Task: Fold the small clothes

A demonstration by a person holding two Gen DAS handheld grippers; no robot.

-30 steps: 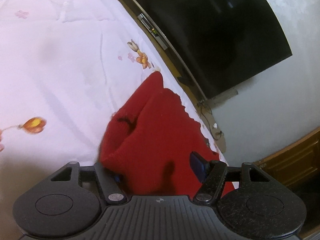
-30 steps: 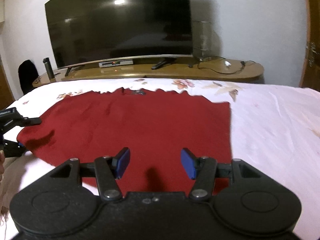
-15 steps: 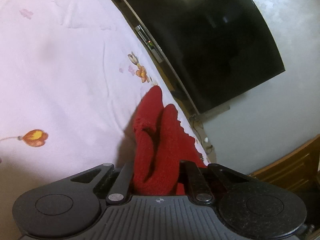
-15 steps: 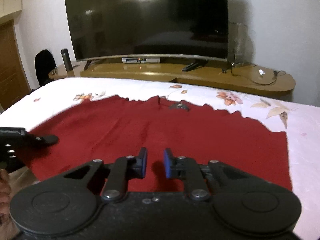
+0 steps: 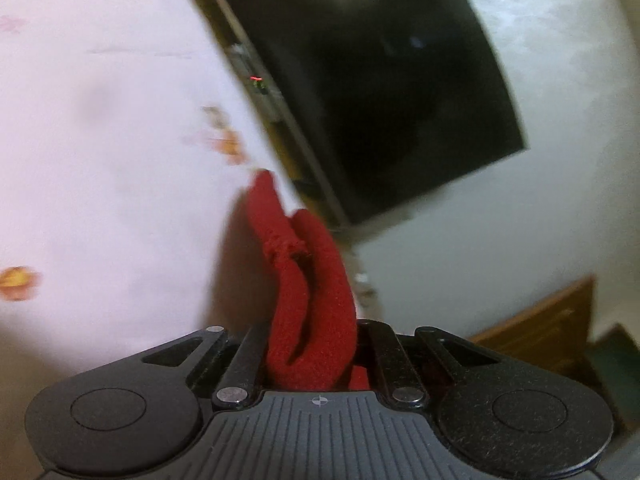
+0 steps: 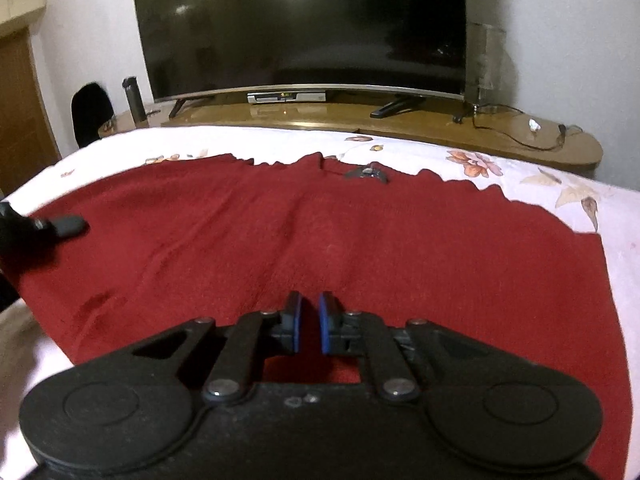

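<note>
Open white bed sheet lies right of the red cloth and along its far edge. Beyond the bed, a television, a set-top box and a flask line the wooden tabletop, blocking passage there.

Left gripper clamped on a bunched fold of the red garment, fingers pressed against the cloth on both sides; seen from the right wrist at the far left edge, low over the fabric. Right gripper nearly closed, blue-padded fingers parallel with a narrow gap, cloth edge between them, grip uncertain.
</note>
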